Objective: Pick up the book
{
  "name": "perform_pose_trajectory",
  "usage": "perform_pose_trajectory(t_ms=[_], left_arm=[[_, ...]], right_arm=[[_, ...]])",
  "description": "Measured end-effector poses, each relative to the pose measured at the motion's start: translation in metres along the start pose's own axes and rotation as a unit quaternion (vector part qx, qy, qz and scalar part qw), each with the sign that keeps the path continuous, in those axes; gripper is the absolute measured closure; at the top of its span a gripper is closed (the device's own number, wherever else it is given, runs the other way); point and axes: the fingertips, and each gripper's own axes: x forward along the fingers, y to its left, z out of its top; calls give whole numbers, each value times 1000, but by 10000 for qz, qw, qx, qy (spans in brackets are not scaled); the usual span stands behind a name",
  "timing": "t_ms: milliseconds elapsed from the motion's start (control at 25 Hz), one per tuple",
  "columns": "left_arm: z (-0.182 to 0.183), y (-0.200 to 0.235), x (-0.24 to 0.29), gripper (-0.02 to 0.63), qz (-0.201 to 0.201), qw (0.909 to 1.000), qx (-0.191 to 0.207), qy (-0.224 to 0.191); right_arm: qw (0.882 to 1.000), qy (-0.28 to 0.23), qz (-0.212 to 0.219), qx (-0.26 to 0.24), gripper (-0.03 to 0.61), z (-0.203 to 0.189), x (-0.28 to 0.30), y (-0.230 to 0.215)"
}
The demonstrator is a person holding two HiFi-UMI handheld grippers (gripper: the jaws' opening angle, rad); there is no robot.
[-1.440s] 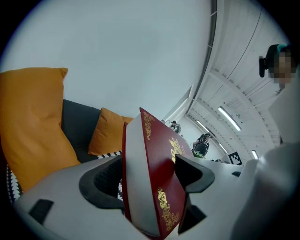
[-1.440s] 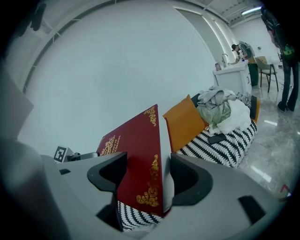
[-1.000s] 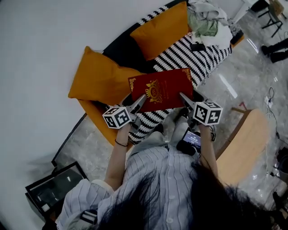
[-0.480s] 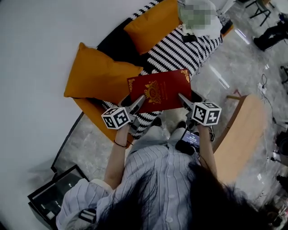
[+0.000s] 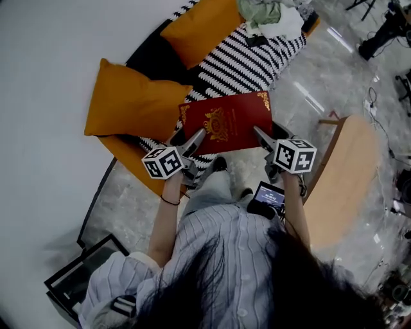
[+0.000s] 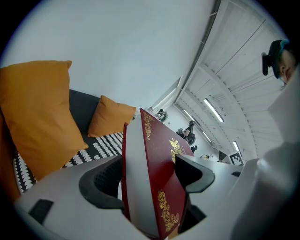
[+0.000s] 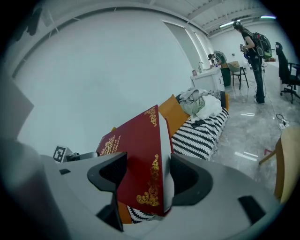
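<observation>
On book's (image 5: 225,122) near corners, both tools (image 5: 198,134) (image 5: 257,131)

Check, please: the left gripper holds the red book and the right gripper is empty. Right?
No. The right gripper is also shut on the book, as the right gripper view shows. The left gripper holds it, yes.

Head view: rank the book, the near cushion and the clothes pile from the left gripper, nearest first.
1. Book, clamped in the left gripper.
2. Near cushion, to its left.
3. Clothes pile, at the far end of the sofa.
</observation>
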Motion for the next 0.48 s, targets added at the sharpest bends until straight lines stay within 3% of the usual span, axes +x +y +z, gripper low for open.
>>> perform_pose_trajectory(t_ms=[480], left_arm=[[-64,-81,-17,270,43,9997,206,-80]], right_arm=[[9998,-174,125,-8,273,-33,-94,-31]])
